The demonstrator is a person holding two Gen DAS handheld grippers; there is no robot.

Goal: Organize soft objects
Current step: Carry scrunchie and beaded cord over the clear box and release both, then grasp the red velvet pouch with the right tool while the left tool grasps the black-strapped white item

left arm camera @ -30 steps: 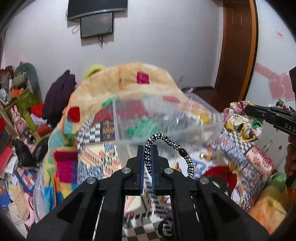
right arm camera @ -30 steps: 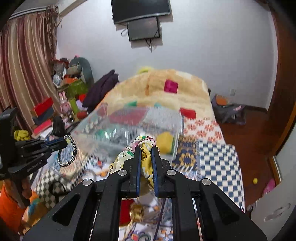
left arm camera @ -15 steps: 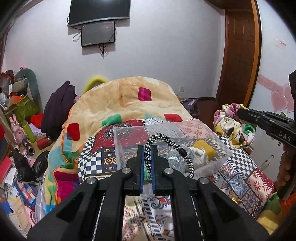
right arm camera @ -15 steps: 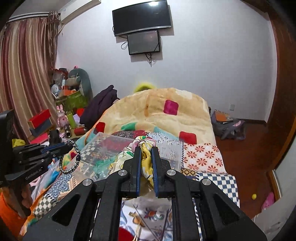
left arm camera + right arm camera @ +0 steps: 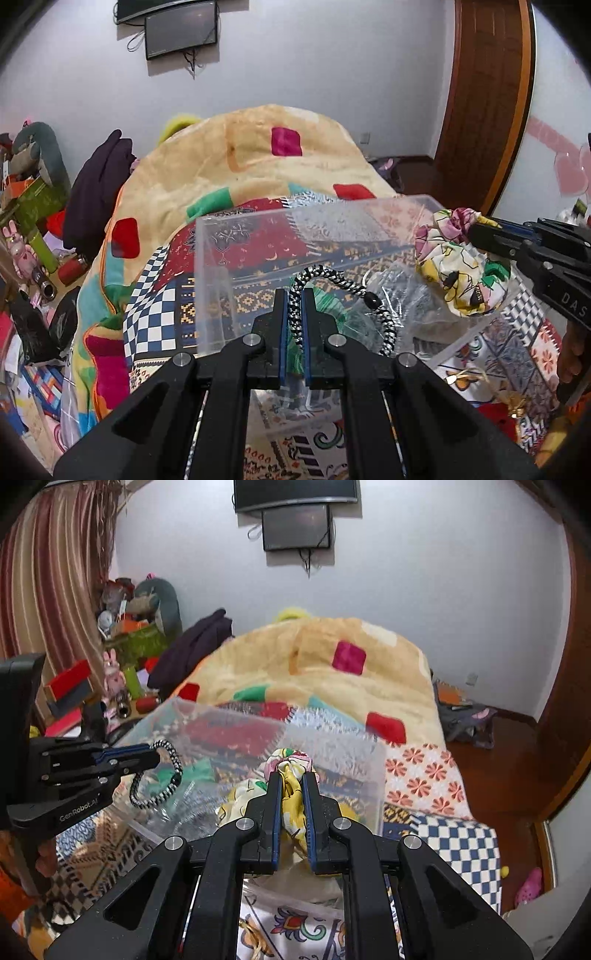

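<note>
Both wrist views, grippers over the clear box on the bed. My left gripper [image 5: 294, 295] has its jaws closed on a black-and-white cord loop [image 5: 347, 295], which arches up out of the fingers and hangs over the clear plastic box [image 5: 221, 236]; the right wrist view shows the same loop [image 5: 159, 775] dangling beside the box's near-left wall. My right gripper [image 5: 291, 779] has its jaws clamped on a flowered scrunchie [image 5: 288, 764], held above the box's right half; the left wrist view shows that scrunchie [image 5: 458, 266] bunched at the fingertips. Compared with half a second ago, both views have closed in on the box: it fills more of each frame, and the scrunchie, then out past the box's right edge, now overlaps its right wall. The box rests on a patchwork quilt [image 5: 155, 314]; inside it I see crumpled clear wrapping [image 5: 406, 291] and something green [image 5: 199, 771] I cannot identify
</note>
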